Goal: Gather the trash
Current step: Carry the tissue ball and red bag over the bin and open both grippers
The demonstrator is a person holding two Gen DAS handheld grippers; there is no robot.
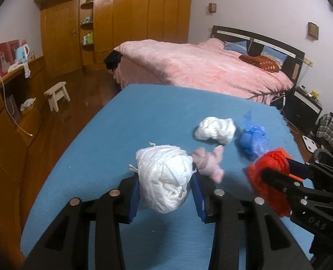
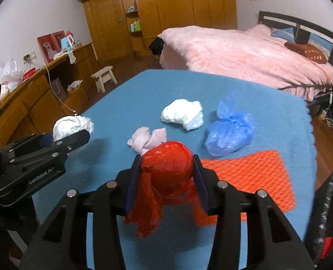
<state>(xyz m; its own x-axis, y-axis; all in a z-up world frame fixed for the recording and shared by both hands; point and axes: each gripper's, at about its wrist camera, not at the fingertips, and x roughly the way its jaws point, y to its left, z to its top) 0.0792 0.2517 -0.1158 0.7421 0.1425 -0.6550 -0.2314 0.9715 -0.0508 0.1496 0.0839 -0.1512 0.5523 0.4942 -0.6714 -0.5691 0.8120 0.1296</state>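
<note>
Two balls of rubbish are up off the blue tablecloth [image 1: 103,139] at once. The left gripper [image 1: 165,186] has its blue pads pressed against both sides of a crumpled white wad [image 1: 166,177], a rough, wrinkled ball of thin plastic or paper with frayed ends sticking out at the top. The right gripper [image 2: 166,173] is clamped on a red plastic bag [image 2: 166,168] bunched into a tight, shiny ball, with a loose tail of the same red film hanging down below the pads. Still lying on the cloth are a smaller white lump [image 2: 182,113], a knotted pale pink rag or sock [image 2: 147,139] just beyond the red ball, and a scrunched blue plastic bag [image 2: 229,132] to the right. An orange textured mat [image 2: 251,175] lies flat near that bag. A pink-covered bed [image 1: 200,67] stands behind the table.
</note>
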